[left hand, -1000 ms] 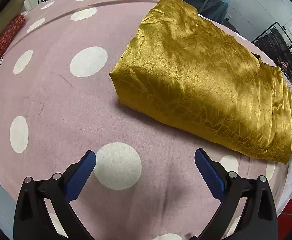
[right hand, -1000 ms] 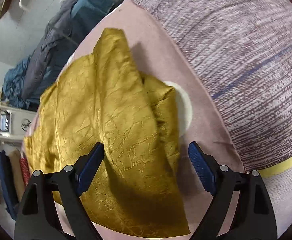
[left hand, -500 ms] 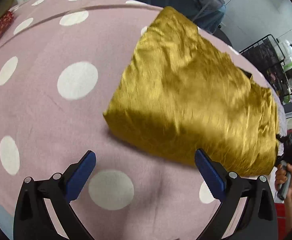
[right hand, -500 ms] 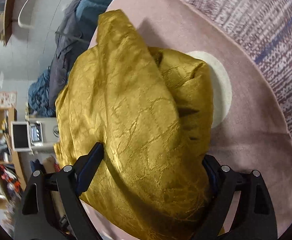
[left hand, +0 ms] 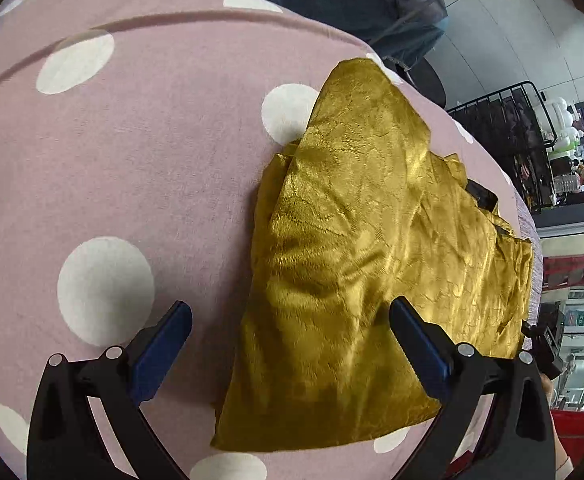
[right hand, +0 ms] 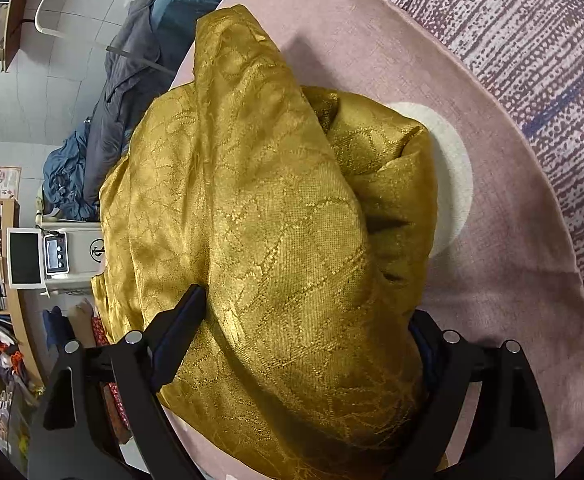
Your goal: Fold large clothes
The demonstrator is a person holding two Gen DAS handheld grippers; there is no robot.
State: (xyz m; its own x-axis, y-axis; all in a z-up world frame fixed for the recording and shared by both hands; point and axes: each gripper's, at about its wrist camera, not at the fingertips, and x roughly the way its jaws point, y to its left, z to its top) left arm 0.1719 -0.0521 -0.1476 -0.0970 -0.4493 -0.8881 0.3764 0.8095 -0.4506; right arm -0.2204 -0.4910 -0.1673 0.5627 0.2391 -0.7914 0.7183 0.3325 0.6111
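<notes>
garment [left hand: 372, 248]: shiny golden-yellow, woven crackle-line pattern
bedsheet [left hand: 152, 152]: dusty pink with large white polka dots
blanket [right hand: 552, 60]: white and mauve woven speckle, thin blue stripe
gripper pads [left hand: 164, 352]: dark blue on black fingers

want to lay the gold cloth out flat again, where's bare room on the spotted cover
The widest bare stretch of the pink polka-dot cover lies left of the gold cloth, running from the left gripper to the far edge. A narrower strip shows right of the cloth in the right wrist view. The right gripper is crowded: cloth fills its open jaws.
</notes>
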